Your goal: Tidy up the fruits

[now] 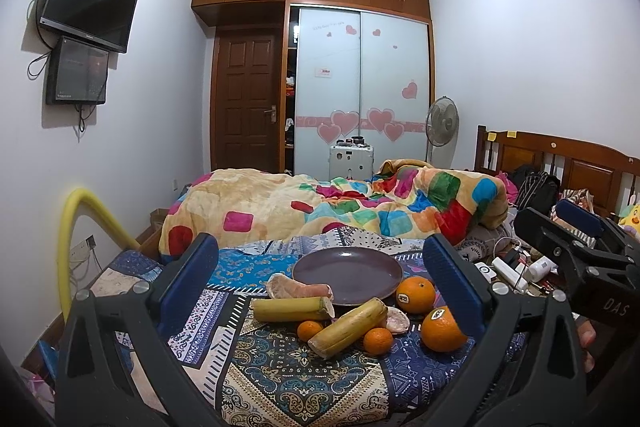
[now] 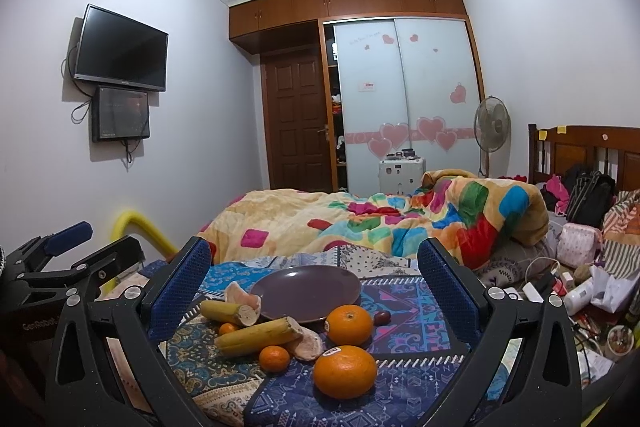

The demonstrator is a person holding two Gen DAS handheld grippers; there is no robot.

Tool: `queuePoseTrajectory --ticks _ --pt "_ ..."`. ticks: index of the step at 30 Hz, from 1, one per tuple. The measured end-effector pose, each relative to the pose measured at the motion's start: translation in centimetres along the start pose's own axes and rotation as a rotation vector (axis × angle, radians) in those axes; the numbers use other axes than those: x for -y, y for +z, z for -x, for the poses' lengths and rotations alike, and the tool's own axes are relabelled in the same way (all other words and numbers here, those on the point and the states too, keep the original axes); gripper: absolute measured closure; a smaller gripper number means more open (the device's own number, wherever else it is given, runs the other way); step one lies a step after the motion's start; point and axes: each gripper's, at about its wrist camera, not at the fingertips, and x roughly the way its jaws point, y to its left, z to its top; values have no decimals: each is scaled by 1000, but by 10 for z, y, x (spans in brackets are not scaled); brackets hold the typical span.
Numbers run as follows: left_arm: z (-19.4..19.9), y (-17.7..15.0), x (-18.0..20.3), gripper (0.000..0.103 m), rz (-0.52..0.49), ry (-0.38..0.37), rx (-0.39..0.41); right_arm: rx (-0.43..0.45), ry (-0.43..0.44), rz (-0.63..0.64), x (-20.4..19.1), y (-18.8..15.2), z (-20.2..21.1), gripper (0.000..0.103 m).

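The left gripper (image 1: pixel 328 287) hangs spread wide and holds nothing; the right gripper (image 2: pixel 316 291) is likewise spread and empty. Between their blue fingers (image 1: pixel 452 283) the fruit lies on a patterned bed cover (image 2: pixel 408 311): two banana pieces (image 1: pixel 348 327), peeled pomelo segments (image 1: pixel 298 287), two small tangerines (image 1: pixel 378 341) and two large oranges (image 2: pixel 345 371). Just beyond them sits a bare purple plate (image 1: pixel 348 273), one banana end touching its near rim. Farther off, a colourful quilt (image 1: pixel 360 203) is heaped.
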Motion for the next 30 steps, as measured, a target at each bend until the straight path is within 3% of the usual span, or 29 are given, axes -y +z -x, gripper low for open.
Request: queuePoseTrajectory --ticks 30 --pt "-8 -5 2 0 -11 -5 -8 -3 10 -8 -1 -1 -1 0"
